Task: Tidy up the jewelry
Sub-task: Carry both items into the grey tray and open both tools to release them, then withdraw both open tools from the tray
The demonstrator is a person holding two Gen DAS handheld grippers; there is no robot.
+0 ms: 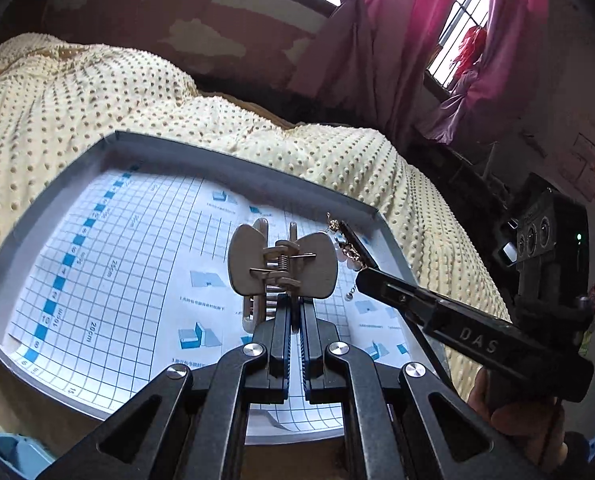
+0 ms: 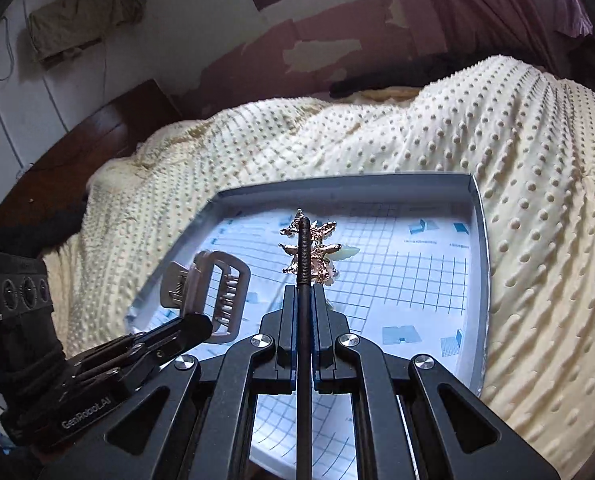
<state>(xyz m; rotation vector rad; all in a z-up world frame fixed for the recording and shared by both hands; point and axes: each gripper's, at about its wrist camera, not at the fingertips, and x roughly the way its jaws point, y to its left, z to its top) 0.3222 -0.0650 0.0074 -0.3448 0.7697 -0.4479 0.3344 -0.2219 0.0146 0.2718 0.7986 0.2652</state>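
My left gripper [image 1: 293, 304] is shut on a beige claw hair clip [image 1: 283, 266], pinching its wing handles above the grey tray [image 1: 225, 152]. The same hair clip [image 2: 217, 300] shows at the left of the right wrist view, held by the left gripper [image 2: 185, 330]. My right gripper [image 2: 306, 292] is shut on a black hair stick [image 2: 303, 280] with a gold ornament [image 2: 313, 252] and pale petals at its tip. In the left wrist view that hair stick [image 1: 357, 248] and its ornament [image 1: 343, 240] hang over the tray's right side, held by the right gripper [image 1: 367, 276].
The tray [image 2: 477, 216] is lined with a blue-gridded sheet [image 1: 137, 260] and rests on a cream dotted blanket [image 1: 77, 112] over a bed. Pink curtains [image 1: 417, 40] hang by a barred window. A hand [image 1: 513, 412] holds the right gripper's handle.
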